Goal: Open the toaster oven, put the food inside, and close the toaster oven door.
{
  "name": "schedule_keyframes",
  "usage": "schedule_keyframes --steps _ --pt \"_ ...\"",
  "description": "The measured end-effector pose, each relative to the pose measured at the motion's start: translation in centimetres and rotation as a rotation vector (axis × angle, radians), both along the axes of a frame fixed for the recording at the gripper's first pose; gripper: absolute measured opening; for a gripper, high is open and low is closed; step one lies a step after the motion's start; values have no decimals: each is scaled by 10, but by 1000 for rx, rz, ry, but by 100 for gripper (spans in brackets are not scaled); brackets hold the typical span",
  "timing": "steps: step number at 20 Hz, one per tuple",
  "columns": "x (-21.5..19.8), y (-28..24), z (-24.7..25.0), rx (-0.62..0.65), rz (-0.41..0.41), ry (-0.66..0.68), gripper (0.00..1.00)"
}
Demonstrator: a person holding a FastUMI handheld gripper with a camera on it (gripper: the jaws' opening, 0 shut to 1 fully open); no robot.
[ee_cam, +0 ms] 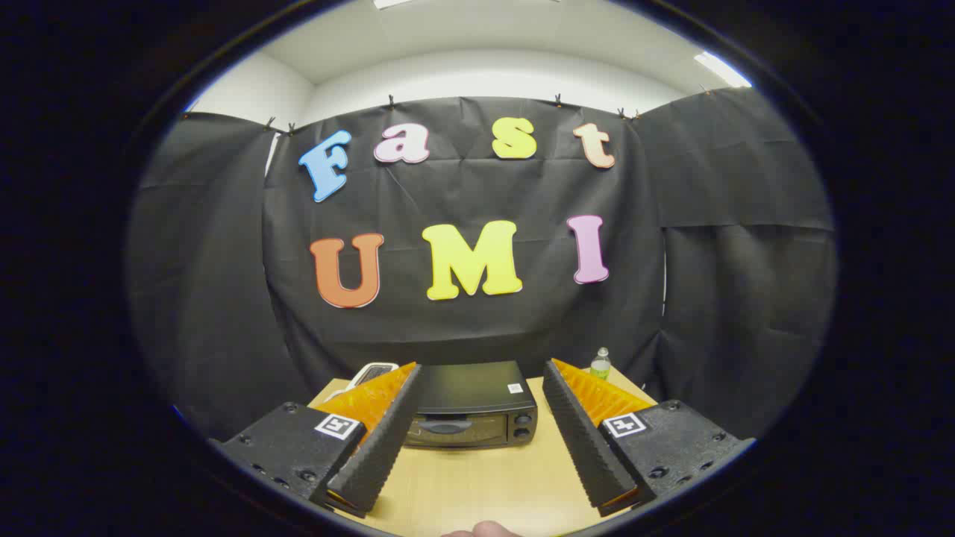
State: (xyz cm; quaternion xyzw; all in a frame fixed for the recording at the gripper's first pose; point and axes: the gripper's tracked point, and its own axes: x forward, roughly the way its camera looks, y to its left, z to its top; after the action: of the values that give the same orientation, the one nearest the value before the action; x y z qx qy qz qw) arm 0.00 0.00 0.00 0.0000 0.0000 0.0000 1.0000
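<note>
The tool point(481, 373) is spread wide and holds nothing, while the closed black toaster oven point(472, 406) sits at 12 o'clock beyond its fingers on the wooden bench point(485, 485).

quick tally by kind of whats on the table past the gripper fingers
toaster oven, door shut: 1
bottle with green label: 1
white object, partly hidden behind a finger: 1
total: 3
The gripper is open, holding nothing.
</note>
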Motion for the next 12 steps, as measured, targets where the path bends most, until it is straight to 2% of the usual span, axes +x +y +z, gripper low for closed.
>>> schedule_keyframes --steps 12 --pt "-2 -8 3 -22 -4 -5 100"
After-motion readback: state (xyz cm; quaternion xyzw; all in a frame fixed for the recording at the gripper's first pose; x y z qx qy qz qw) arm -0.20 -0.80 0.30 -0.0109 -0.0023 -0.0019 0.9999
